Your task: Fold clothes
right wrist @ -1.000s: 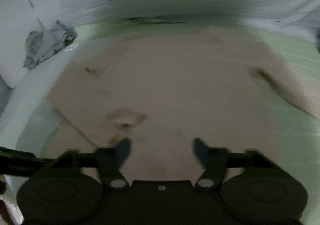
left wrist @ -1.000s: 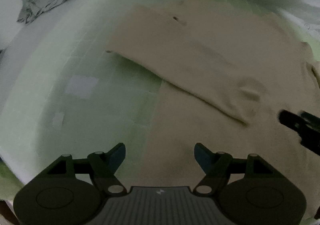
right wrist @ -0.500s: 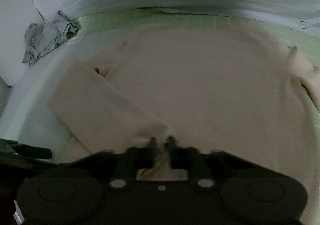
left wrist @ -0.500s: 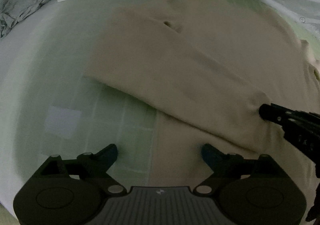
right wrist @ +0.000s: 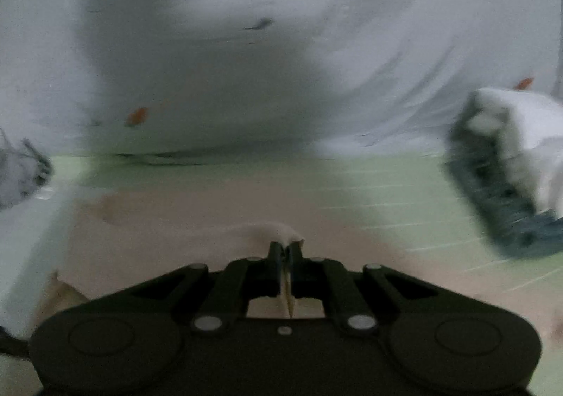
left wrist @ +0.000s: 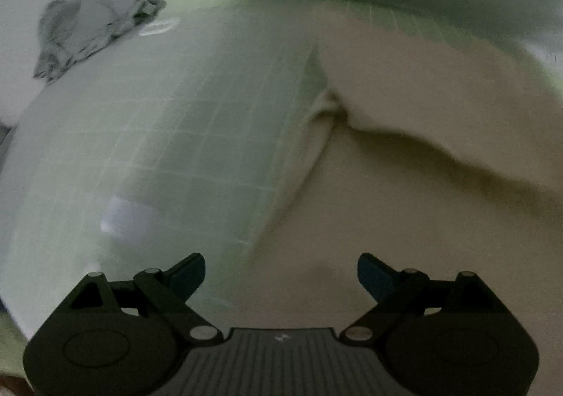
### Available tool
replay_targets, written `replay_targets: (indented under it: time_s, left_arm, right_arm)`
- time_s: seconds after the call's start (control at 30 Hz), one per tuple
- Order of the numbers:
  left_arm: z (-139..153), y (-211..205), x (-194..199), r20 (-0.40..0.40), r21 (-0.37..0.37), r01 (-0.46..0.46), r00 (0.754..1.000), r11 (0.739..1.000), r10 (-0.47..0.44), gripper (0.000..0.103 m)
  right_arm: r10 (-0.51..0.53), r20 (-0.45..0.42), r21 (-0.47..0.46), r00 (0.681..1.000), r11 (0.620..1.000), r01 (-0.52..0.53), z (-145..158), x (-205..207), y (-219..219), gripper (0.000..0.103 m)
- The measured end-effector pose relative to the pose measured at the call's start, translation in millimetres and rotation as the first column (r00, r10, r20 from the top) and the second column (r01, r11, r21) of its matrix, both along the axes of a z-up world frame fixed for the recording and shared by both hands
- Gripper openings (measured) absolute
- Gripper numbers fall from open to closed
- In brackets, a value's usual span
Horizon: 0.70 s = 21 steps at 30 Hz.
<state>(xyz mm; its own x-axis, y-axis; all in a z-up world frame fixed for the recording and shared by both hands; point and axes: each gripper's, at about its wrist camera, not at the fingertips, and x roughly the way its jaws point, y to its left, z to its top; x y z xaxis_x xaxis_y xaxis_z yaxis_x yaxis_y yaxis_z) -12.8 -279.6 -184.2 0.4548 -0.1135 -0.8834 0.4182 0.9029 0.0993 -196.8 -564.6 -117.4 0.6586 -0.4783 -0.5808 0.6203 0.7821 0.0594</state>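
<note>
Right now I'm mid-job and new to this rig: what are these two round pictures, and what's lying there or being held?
Each picture comes from a camera on a handheld gripper, looking forward along its two fingers. In the left view, the left gripper is open and empty above the beige sweater, spread on a green checked sheet; a crumpled grey garment lies further off. In the right view, the right gripper has its jaws shut on the sweater's fabric, lifting it.
</note>
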Motion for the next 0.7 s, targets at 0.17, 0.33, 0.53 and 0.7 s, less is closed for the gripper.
replay_targets:
  time_s: [0.17, 0.33, 0.53, 0.7]
  left_arm:
    - [9.1, -42.7, -46.0, -0.057, -0.089, -0.039, 0.998, 0.995, 0.034, 0.093]
    - [-6.6, -88.8, -99.7, -0.128, -0.059, 0.001, 0.992, 0.998, -0.009, 0.093]
    - [-17.6, -128.4, -115.9, -0.188, -0.010, -0.017, 0.982, 1.000, 0.015, 0.095]
    - [-20.0, -136.4, -111.3, -0.207, 0.000, -0.110, 0.972, 0.994, 0.108, 0.103]
  right_arm:
    - [-0.017, -0.008, 0.156, 1.000, 0.988, 0.018, -35.4, -41.3, -51.2, 0.005]
    - [0.136, -0.039, 0.205, 0.990, 0.971, -0.126, -59.4, -37.0, -65.7, 0.005]
    - [0.272, -0.040, 0.243, 0.962, 0.936, -0.255, -72.9, -15.5, -89.4, 0.005]
    - [0.302, -0.011, 0.228, 0.953, 0.929, -0.291, -69.5, -14.0, -112.4, 0.005]
